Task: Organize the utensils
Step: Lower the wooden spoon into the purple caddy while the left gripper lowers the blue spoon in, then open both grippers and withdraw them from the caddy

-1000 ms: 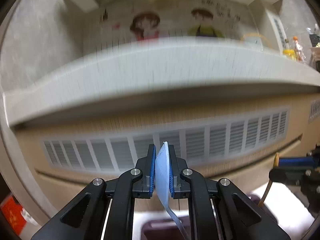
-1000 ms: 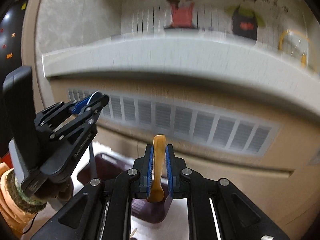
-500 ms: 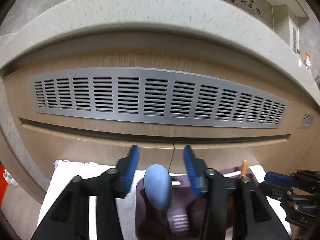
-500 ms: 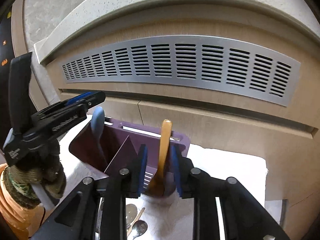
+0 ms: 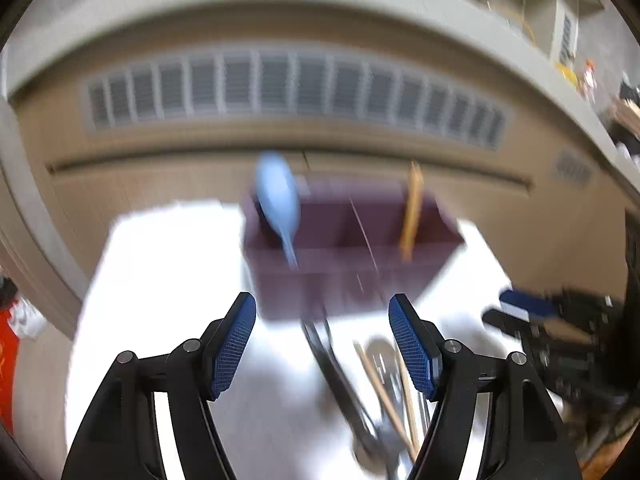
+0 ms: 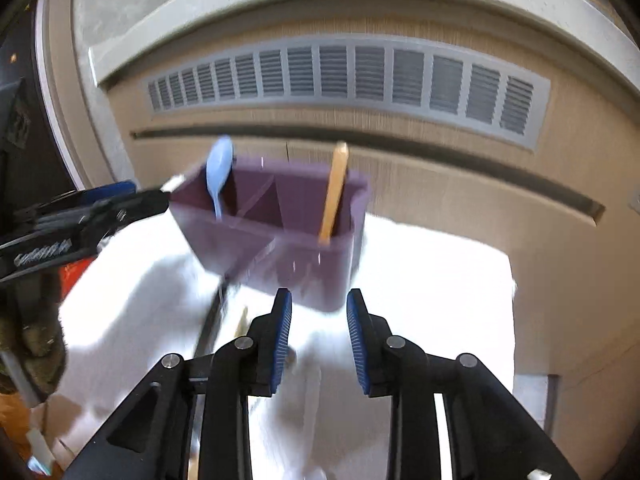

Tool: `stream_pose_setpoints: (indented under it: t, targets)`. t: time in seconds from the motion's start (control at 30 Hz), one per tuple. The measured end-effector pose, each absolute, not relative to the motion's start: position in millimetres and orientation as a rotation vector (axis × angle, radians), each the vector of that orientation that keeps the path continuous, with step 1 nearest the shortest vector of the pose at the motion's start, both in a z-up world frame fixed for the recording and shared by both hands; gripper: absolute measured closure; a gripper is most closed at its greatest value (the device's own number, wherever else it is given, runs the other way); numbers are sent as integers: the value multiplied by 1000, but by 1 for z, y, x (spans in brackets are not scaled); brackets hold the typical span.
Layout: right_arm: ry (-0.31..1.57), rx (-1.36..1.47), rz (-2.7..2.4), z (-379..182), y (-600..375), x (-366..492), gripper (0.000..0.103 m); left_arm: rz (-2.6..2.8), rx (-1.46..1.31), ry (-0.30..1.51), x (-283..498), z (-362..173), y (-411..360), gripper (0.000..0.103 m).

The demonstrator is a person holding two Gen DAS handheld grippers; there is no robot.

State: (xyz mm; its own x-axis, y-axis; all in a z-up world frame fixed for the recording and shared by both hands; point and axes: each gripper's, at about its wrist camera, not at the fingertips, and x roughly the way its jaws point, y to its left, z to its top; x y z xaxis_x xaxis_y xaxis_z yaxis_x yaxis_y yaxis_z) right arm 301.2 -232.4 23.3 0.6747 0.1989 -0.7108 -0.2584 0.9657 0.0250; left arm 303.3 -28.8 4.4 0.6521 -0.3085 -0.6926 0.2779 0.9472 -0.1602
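A purple divided utensil holder point(image 5: 352, 276) point(image 6: 280, 256) stands on a white cloth. A light blue spoon point(image 5: 278, 200) point(image 6: 219, 174) stands in its left compartment. A wooden utensil point(image 5: 412, 208) point(image 6: 334, 192) stands in its right compartment. My left gripper point(image 5: 322, 344) is open and empty, just in front of the holder. My right gripper point(image 6: 319, 340) is open and empty, also in front of the holder; it shows at the right of the left wrist view point(image 5: 532, 312). Loose utensils point(image 5: 380, 392), metal, black and wooden, lie on the cloth between my left fingers.
The white cloth point(image 6: 432, 280) covers the work surface. Behind the holder is a wooden cabinet front with a grey vent grille point(image 6: 360, 76) under a pale countertop edge. An orange-brown object point(image 6: 16, 412) sits at the far left of the right wrist view.
Both grippers have opened wider and pulled back from the holder. The blue spoon and wooden utensil stay standing in the holder. The loose utensils on the cloth have come into view.
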Motion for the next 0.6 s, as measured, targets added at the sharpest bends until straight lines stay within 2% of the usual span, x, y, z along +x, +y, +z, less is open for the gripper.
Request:
stream_pose_setpoints:
  t: [0.27,0.53,0.6]
  targets:
    - [864,-76,261,-12,-237,268,74,-468,-110,1058,270,-63,-47,34]
    - [893,-91,263,-25,-233,262,69,-424,-9,1055,250,-79,-71,34]
    - [899,-85,265,-27,-232,263,69,-393,30,1029,249,-83,-77,41]
